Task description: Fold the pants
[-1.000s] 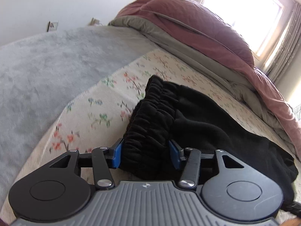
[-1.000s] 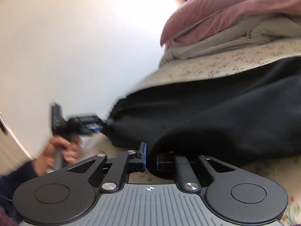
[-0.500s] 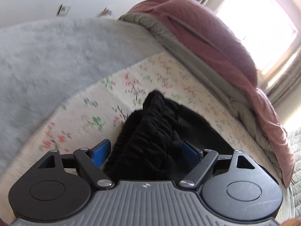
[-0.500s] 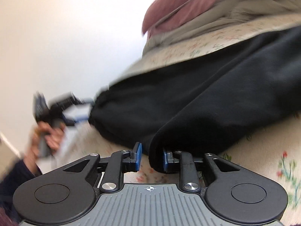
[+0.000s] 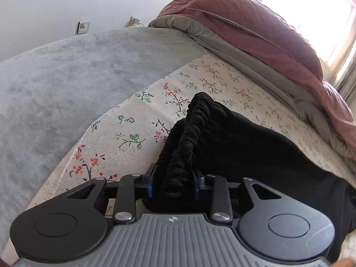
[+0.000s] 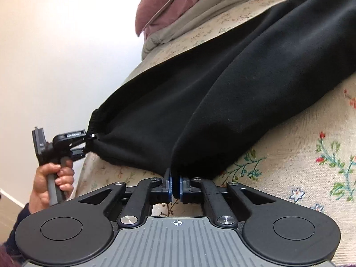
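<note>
Your left gripper (image 5: 172,183) has just been closing, and its jaws are now clamped on the gathered waistband (image 5: 189,133) of the black pants (image 5: 244,151), with the bunched elastic squeezed between the blue pads. Your right gripper (image 6: 175,188) has also just been closing; its jaws stand nearly together, pinching a thin fold at the near edge of the pants (image 6: 222,84).

The pants lie on the flowered sheet (image 5: 133,133) of the bed, beside the grey blanket (image 5: 55,84) and well short of the pink duvet (image 5: 255,33) heaped at the far side. From your left jaws the waistband runs straight ahead and away, while the body of the cloth spreads off to the right. From your right jaws the cloth stretches up and to the right, toward the legs, and the waistband end sits off to the left, where your left hand (image 6: 53,178) holds the other gripper (image 6: 66,144) at the waist corner.

So the long axis of the pants runs from your left hand's corner away past your right hand, and both grips sit along the near long edge. By my judgement, the coming move turns on carrying that near edge across to the far edge, with both hands travelling together so the cloth stays taut between them. The left hand is nearer the waist; the right is nearer the legs.
</note>
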### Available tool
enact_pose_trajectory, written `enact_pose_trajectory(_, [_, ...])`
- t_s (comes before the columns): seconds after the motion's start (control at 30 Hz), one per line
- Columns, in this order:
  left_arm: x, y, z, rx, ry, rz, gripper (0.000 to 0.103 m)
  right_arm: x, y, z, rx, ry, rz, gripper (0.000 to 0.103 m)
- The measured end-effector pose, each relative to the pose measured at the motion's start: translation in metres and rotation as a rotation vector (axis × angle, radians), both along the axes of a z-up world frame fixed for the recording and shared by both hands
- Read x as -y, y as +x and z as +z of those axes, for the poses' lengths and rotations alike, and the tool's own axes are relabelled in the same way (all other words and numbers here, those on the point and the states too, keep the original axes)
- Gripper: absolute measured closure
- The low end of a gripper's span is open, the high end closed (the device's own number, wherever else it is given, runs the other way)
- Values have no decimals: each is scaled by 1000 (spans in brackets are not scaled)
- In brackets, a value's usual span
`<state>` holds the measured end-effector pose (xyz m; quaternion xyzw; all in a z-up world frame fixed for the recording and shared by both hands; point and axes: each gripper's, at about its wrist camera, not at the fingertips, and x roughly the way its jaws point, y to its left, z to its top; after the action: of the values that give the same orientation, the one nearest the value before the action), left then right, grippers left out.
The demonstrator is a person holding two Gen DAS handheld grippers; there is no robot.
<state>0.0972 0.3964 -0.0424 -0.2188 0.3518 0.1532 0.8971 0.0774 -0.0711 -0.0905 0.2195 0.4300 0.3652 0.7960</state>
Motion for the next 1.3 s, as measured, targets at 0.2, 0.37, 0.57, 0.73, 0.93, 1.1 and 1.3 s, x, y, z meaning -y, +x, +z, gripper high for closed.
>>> enact_pose_trajectory(0.2, [-11, -3, 7, -16, -36, -50, 19, 86, 16, 45, 99, -177, -66, 45])
enact_pose_trajectory(0.37, [-17, 9, 26, 15, 0, -8, 1, 239, 47, 72, 124, -257, -463, 44])
enact_pose_trajectory(0.57, [12, 66, 24, -29, 127, -11, 0, 353, 113, 69, 88, -264, -914, 55])
enact_pose_trajectory(0.73, [27, 104, -5, -111, 237, -14, 0, 346, 186, 47, 101, -456, -854, 62])
enact_pose_trajectory(0.93, [29, 105, -15, -111, 237, 12, 12, 318, 212, 51, 219, -783, -673, 85])
enact_pose_trajectory(1.1, [27, 102, -18, -91, 214, 27, 11, 325, 217, 78, 288, -739, -743, 96])
enact_pose_trajectory(1.3, [20, 98, -12, -104, 186, 6, 3, 320, 220, 36, 226, -913, -786, 52])
